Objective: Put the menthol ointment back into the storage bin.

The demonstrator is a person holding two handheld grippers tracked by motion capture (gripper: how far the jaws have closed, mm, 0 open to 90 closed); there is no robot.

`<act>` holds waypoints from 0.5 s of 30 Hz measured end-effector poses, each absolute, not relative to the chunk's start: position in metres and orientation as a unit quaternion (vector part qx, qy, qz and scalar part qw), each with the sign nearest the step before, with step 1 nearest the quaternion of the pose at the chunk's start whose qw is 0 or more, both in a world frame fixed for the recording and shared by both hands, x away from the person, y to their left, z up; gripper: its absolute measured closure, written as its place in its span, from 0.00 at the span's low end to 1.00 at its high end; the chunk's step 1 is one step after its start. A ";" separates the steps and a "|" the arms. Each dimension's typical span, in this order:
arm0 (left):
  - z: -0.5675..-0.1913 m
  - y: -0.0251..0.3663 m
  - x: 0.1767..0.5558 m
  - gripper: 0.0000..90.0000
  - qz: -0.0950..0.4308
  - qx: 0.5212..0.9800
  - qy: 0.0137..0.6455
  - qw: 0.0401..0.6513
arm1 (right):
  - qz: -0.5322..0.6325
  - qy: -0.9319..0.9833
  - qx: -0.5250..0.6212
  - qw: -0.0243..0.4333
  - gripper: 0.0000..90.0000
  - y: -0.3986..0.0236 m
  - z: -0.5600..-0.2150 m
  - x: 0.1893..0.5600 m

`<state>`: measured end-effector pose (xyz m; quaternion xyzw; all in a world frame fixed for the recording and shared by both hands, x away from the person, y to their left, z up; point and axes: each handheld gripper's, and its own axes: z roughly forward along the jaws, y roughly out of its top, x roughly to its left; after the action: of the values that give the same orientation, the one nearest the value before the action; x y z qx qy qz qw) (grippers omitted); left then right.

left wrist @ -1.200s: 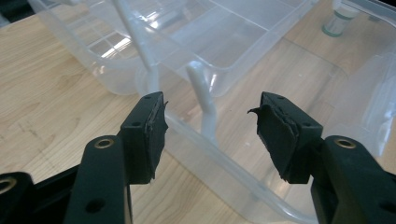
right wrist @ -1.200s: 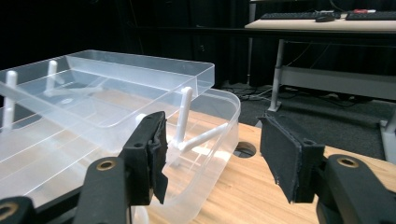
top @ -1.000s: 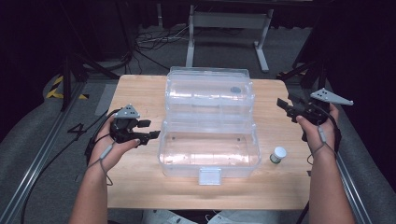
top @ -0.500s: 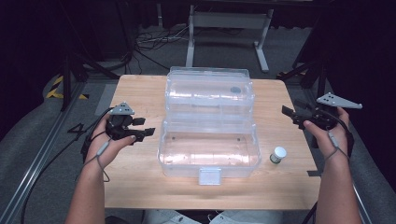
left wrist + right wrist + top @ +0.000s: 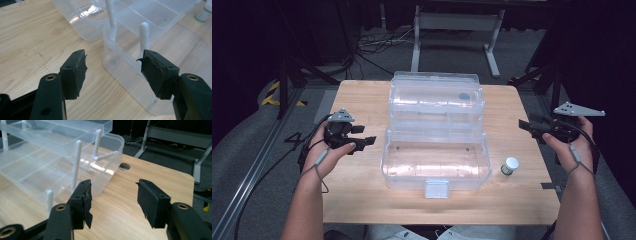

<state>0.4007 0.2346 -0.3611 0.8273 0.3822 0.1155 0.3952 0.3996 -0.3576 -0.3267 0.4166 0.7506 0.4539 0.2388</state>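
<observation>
Clear plastic tiered organizer box (image 5: 435,135) sits opened out mid-table, upper tray stepped back over the base; small white-capped bottle (image 5: 509,165) just off its front right corner. Left gripper (image 5: 362,141) w/ jaws wide & empty, just been opening, near box's left end; right gripper (image 5: 528,128) also empty, jaws apart but just been closing a bit, off right end. Looks like between steps: next prob. right grabs bottle — needs drop toward it, jaws straddling cap.

In my left gripper view, the left gripper (image 5: 112,70) has its jaws apart and has just been opening them, nothing between. The clear plastic box (image 5: 130,65) sits just ahead on the wooden table (image 5: 32,42).
</observation>
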 end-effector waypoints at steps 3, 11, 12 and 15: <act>-0.362 0.234 0.401 0.41 0.112 0.827 0.382 0.396 | 0.432 0.772 0.410 0.223 0.53 -0.355 -0.327 0.398; -0.364 0.233 0.401 0.41 0.112 0.832 0.380 0.388 | 0.367 0.820 0.394 0.193 0.50 -0.348 -0.334 0.395; -0.364 0.233 0.401 0.41 0.111 0.832 0.380 0.387 | 0.362 0.824 0.392 0.189 0.50 -0.347 -0.335 0.395; -0.364 0.233 0.401 0.41 0.111 0.834 0.379 0.385 | 0.349 0.833 0.390 0.182 0.50 -0.346 -0.338 0.395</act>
<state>0.4009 0.2328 -0.3642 0.8338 0.3794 0.1109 0.3854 0.3954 -0.3460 -0.3377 0.3901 0.8326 0.3487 0.1820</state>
